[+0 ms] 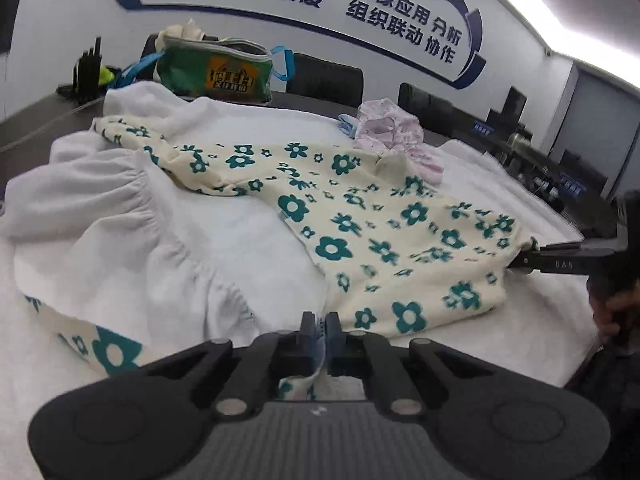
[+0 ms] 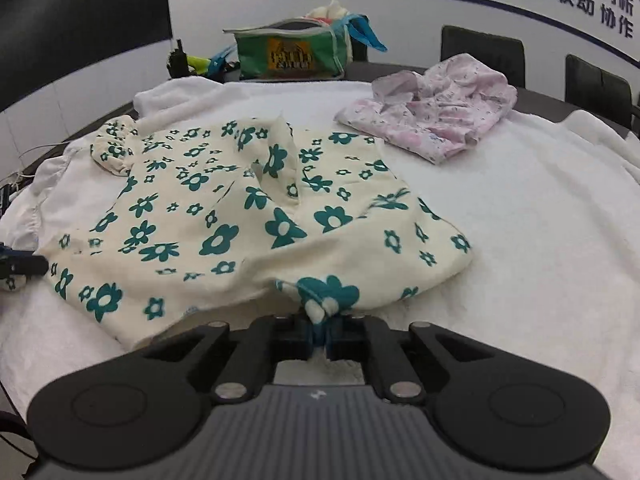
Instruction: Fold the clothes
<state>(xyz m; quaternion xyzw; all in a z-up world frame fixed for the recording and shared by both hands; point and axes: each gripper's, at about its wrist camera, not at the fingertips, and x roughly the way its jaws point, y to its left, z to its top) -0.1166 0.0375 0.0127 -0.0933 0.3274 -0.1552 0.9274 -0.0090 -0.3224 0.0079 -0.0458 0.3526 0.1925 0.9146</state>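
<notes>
A cream garment with teal flowers lies spread and rumpled on a white fleece cover. My left gripper is shut on a bit of its near edge, and the cloth hangs down between the pads. In the same view my right gripper comes in from the right and pinches the garment's far right edge. In the right wrist view the garment fills the middle; my right gripper is shut on a bunched flowered edge. My left gripper shows at the far left on the garment's other edge.
A pink printed garment lies crumpled at the back right of the cover. Behind it on the dark table stand a green zip bag and black radios. Dark chairs line the wall. The white cover bunches up at the left.
</notes>
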